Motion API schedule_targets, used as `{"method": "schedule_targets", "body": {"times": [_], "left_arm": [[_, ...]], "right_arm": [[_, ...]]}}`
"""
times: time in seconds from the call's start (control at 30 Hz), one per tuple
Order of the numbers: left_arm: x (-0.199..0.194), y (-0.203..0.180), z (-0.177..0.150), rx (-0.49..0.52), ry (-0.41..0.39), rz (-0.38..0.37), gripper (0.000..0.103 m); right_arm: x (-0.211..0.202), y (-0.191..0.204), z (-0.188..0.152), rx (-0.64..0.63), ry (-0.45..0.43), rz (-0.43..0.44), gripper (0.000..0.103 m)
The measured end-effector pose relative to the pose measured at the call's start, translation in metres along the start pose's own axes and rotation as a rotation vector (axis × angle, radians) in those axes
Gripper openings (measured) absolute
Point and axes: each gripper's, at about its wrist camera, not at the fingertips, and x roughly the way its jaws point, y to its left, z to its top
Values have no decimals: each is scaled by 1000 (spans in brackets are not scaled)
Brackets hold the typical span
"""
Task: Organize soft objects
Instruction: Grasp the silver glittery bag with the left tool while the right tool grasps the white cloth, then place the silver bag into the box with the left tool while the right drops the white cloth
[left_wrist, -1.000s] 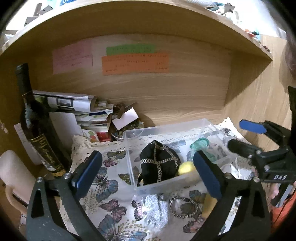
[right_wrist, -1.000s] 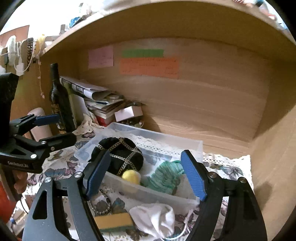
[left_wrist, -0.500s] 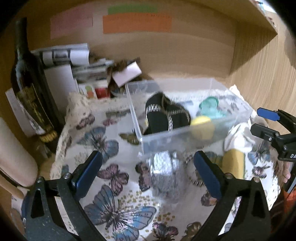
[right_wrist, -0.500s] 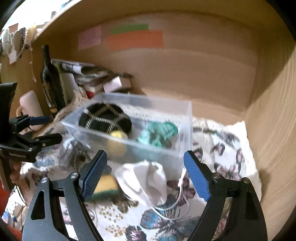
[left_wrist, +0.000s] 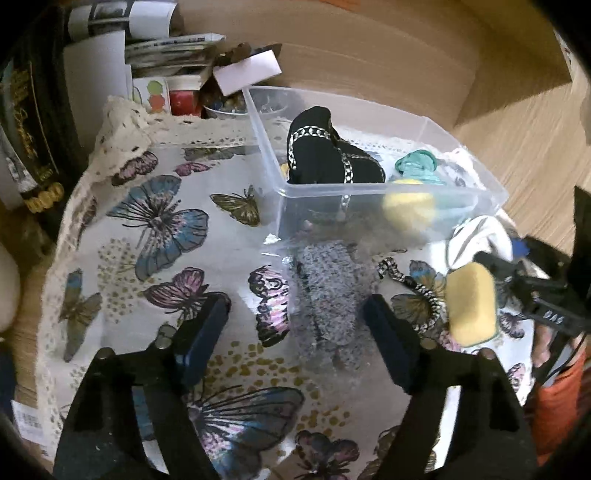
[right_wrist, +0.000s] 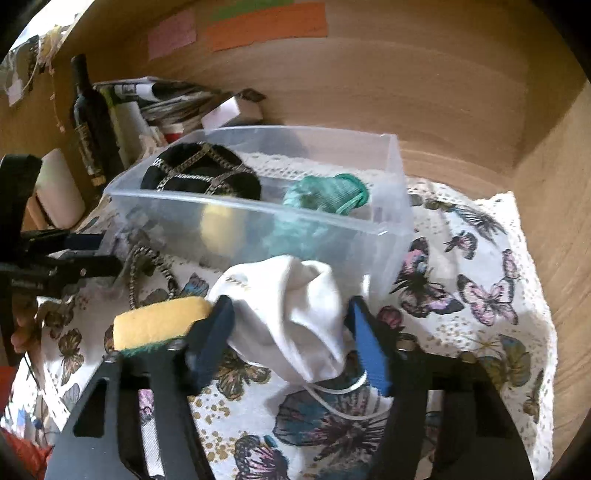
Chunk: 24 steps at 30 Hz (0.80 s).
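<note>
Left wrist view: the left gripper (left_wrist: 295, 325) gapes wide over a fuzzy grey cloth (left_wrist: 327, 291) lying on a butterfly-print tablecloth (left_wrist: 155, 221), beside a clear plastic bin (left_wrist: 369, 190).

Right wrist view: the right gripper (right_wrist: 291, 341) spreads wide around a crumpled white sock (right_wrist: 291, 314), beside a yellow sponge (right_wrist: 159, 321), inside a wooden alcove (right_wrist: 406, 85).

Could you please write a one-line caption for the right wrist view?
Open right gripper straddles a white cloth before the clear bin.
</note>
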Motion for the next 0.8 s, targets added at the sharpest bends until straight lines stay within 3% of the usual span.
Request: {"method": "schedule_targets", "body": {"times": [0.1, 0.17, 0.27, 0.5, 0.8], "left_arm": [[0, -2, -1, 3, -3, -35, 57], [-1, -7, -3, 19, -3, -61, 36], [-6, -14, -3, 41, -19, -56, 27], [-22, -18, -2, 52, -75, -19, 17], [-68, -21, 2, 74, -212, 8, 17]], "right_arm": [[-2, 4, -2, -21, -10, -13, 43], [-4, 5, -2, -28, -17, -16, 39], [-11, 6, -3, -27, -30, -11, 30], [-29, 10, 2, -30, -88, -13, 28], [-64, 22, 15, -25, -226, -11, 28]]}}
